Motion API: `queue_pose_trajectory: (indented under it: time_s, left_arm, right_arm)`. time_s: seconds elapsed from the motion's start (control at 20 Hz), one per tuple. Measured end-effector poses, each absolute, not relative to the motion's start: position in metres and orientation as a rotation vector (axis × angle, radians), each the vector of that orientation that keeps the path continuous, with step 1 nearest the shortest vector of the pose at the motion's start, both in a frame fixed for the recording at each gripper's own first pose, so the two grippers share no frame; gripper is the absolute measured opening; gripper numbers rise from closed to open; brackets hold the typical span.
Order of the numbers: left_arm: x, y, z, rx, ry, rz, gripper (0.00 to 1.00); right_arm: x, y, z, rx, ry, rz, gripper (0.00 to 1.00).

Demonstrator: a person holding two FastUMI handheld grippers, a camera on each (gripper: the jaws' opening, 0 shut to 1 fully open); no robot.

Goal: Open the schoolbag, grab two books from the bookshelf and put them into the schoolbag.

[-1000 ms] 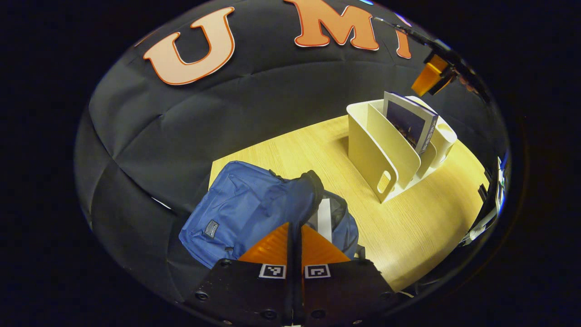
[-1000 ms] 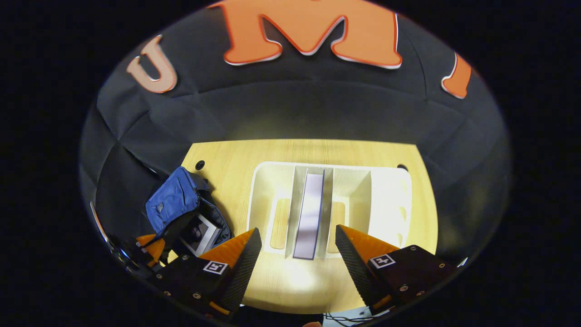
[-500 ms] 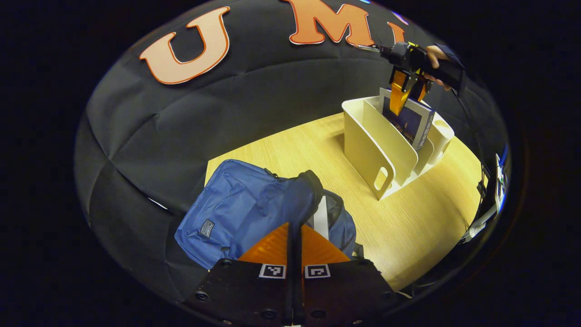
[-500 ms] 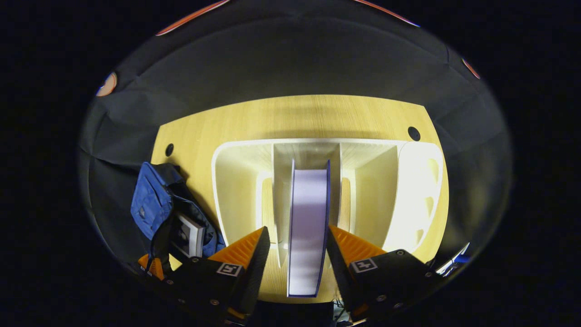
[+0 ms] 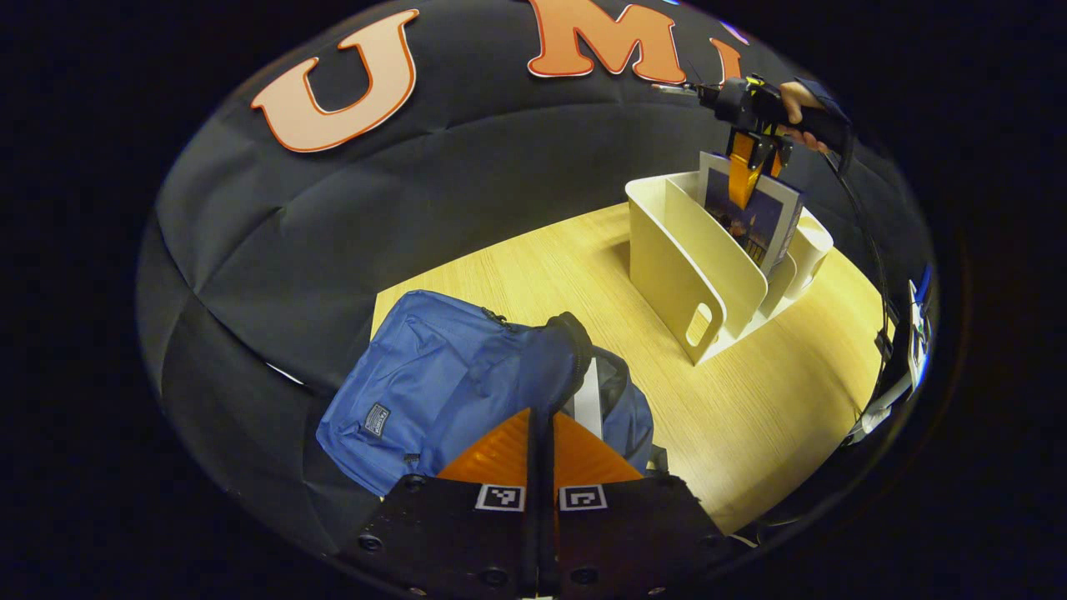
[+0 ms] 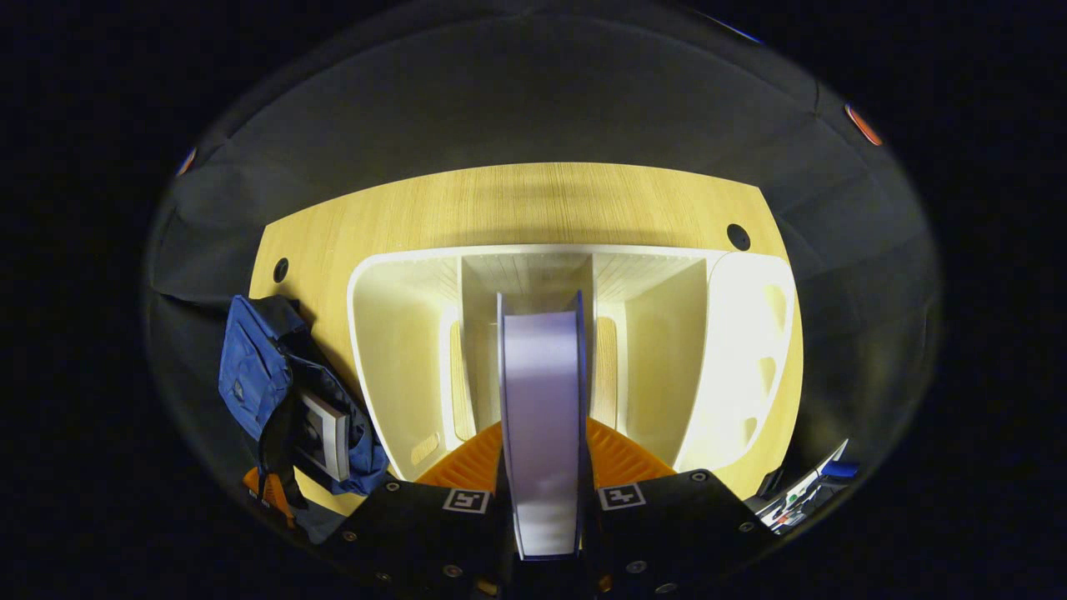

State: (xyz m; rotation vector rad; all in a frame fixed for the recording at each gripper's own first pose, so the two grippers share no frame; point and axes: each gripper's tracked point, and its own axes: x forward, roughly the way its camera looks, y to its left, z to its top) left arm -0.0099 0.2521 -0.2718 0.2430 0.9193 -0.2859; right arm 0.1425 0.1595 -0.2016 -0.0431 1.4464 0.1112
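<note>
Right gripper view | right gripper (image 6: 543, 467) jaws clamp slim book (image 6: 542, 417) (smooth white rack (image 6: 742, 333)) | left gripper (image 5: 540, 442) jaws pinch bag strap (image 5: 546, 392)

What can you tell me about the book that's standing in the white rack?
The book stands upright in a middle slot of the white rack, its top sticking out above the dividers. Seen from above, its pale page edges sit between thin dark blue covers. From the side, the cover shows a dark picture and the book leans slightly. The right gripper has come down over its top edge, one finger pressing on each cover.
</note>
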Motion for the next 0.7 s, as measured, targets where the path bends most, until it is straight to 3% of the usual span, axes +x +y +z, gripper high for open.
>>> queue_pose_trajectory:
  time_s: [0.7]
  left_arm:
    - [-0.004, 0.251, -0.260, 0.272, 0.909, -0.274, 0.01]
  right_arm:
    - [0.106, 0.135, -0.082, 0.135, 1.255, 0.249, 0.33]
